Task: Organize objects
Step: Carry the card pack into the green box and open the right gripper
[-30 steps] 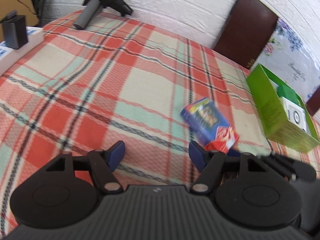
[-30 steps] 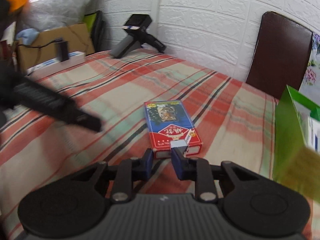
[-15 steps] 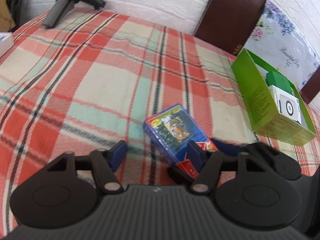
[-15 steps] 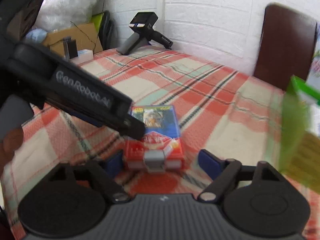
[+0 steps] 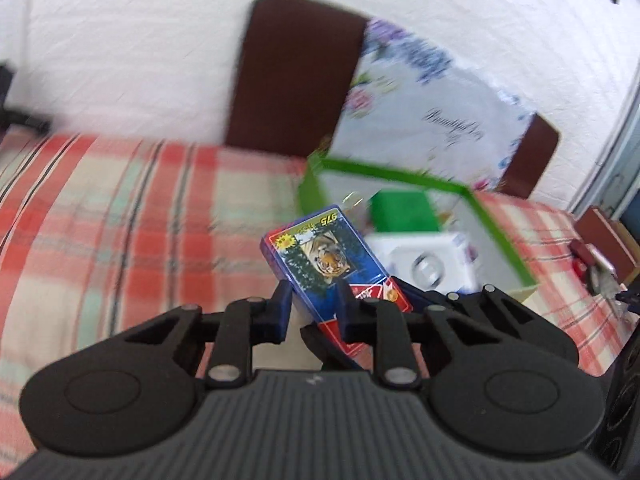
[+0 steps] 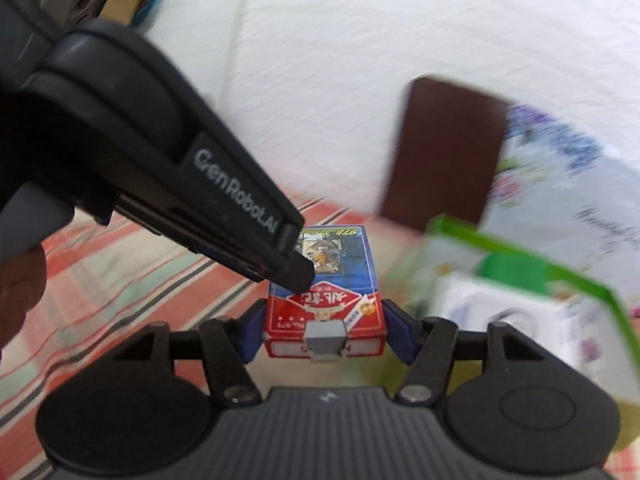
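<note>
1. Blue and red, a card box (image 5: 334, 256) with a tiger picture is lifted off the plaid surface (image 5: 120, 216), tilted, with its far end over the near corner of the green box (image 5: 500, 236).
2. Left tongs (image 5: 312, 304) are closing: in the left wrist view the two blue fingers (image 5: 282, 306) stand narrow on the box's near left corner, one at its left edge and one across its face, and appear to pinch it.
3. Right tongs (image 6: 324, 330) sit at the red end of the card box (image 6: 326, 300) in the right wrist view. Their blue pads (image 6: 252, 332) stand at about the box's width, one against each side edge, so they hold that end.
4. From the upper left of the right wrist view, the left tongs (image 6: 298, 268) reach in as a black arm lettered "GenRobotAI", with the tip lying on the box's upper face.
5. Just beyond and to the right of the card box, the green box (image 6: 572, 280) is open at the top. It holds a smaller green carton (image 5: 404, 210) and a white package (image 5: 432, 258) side by side.
6. Behind the surface a dark brown chair back (image 5: 296, 76) stands against a white wall (image 5: 120, 40), beside a flowered sheet (image 5: 436, 104).
7. Both views are heavily blurred, and finer print on the box cannot be read.
</note>
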Available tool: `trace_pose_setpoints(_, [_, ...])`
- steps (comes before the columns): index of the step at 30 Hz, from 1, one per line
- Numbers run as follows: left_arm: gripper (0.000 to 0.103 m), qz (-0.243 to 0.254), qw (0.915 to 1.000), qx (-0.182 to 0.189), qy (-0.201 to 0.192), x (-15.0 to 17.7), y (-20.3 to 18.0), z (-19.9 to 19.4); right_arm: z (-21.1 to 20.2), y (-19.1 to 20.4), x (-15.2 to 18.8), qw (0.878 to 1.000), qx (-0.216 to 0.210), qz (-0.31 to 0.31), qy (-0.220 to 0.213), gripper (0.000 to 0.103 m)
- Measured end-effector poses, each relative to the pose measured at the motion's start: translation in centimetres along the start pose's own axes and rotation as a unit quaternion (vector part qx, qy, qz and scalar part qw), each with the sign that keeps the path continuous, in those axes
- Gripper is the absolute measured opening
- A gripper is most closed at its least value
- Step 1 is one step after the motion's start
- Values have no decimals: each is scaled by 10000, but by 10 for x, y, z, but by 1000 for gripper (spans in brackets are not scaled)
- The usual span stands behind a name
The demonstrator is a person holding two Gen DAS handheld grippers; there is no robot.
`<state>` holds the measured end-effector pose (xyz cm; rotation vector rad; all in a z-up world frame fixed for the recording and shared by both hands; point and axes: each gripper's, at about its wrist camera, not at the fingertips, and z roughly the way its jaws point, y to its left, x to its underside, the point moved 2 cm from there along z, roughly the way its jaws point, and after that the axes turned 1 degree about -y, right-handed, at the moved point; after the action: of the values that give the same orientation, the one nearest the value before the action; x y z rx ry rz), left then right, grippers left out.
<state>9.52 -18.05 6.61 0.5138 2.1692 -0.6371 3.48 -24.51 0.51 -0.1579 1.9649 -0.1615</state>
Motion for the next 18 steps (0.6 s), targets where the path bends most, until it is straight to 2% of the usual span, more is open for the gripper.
trace_pose_setpoints(4, [25, 297, 9992, 203, -180, -30, -34, 25, 8, -35, -16, 9979, 572, -194, -224, 60])
trace_pose_setpoints(9, [26, 592, 9980, 230, -32, -45, -57, 76, 43, -74, -15, 9950, 997, -82, 13, 60])
trace_pose_setpoints(10, [26, 682, 9976, 137, 11, -45, -60, 84, 57, -79, -15, 9945, 1036, -42, 157, 61])
trace_pose_setpoints(12, [39, 694, 9970, -338, 97, -45, -56, 102, 83, -89, -13, 9949, 905, 55, 441, 62])
trace_pose_setpoints(13, [41, 607, 9965, -554, 173, -46, -49, 109, 94, -91, -12, 9944, 915, 24, 533, 64])
trace_pose_setpoints(14, [43, 478, 9967, -628, 195, -46, -42, 112, 100, -90, -11, 9939, 956, -107, 540, 73])
trace_pose_setpoints(16, [44, 322, 9970, -684, 141, -45, -31, 104, 102, -84, -12, 9939, 948, -240, 507, 76])
trace_pose_setpoints(18, [49, 427, 9959, -798, 33, -43, -24, 88, 92, -79, -13, 9954, 873, -227, 338, 80])
